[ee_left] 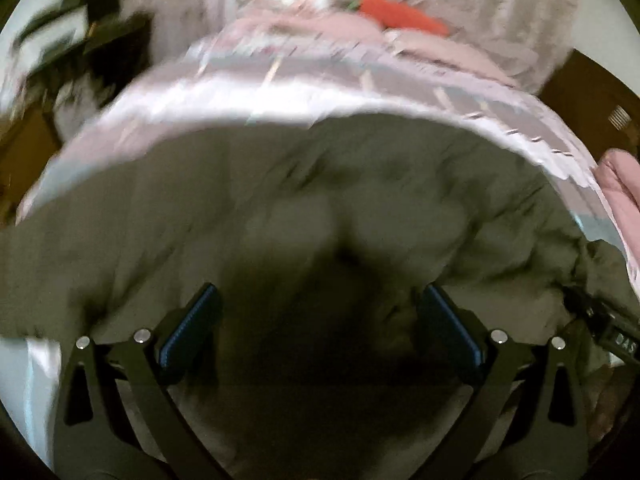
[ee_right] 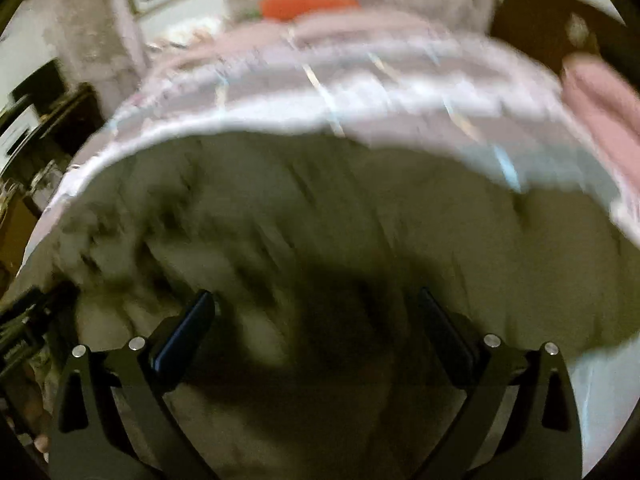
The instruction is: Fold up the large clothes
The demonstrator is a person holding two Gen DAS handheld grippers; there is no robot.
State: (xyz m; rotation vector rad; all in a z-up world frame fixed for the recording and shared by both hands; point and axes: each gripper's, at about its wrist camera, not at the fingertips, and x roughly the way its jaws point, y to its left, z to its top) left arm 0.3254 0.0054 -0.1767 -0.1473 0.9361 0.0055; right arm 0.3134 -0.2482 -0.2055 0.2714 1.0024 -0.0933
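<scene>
Both views are smearing with motion blur, so fine detail is not readable. A large olive-grey garment [ee_left: 304, 200] is lying spread over a bed with a pale pink-and-white patterned bedspread [ee_left: 208, 92], and it is filling most of each wrist view from about nine o'clock through twelve to three.

The left gripper [ee_left: 320, 320] is standing with its jaws spread wide, blue pads apart and nothing between them; cloth is lying beneath the gap, and I cannot tell whether the tips are touching it. The right gripper [ee_right: 316, 324] is likewise gaping, jaws at their widest and pinching nothing, with the garment [ee_right: 360, 208] below and ahead of it toward twelve o'clock.

The garment's long axis appears to be running side to side across both views, its far edge curving along the bedspread [ee_right: 360, 92]. Each gripper is hovering over its own half, so neither looks clearly nearer; the left one's neighbour is showing at four o'clock. An orange carrot-shaped toy [ee_left: 400, 16] is resting well beyond, near twelve o'clock.
</scene>
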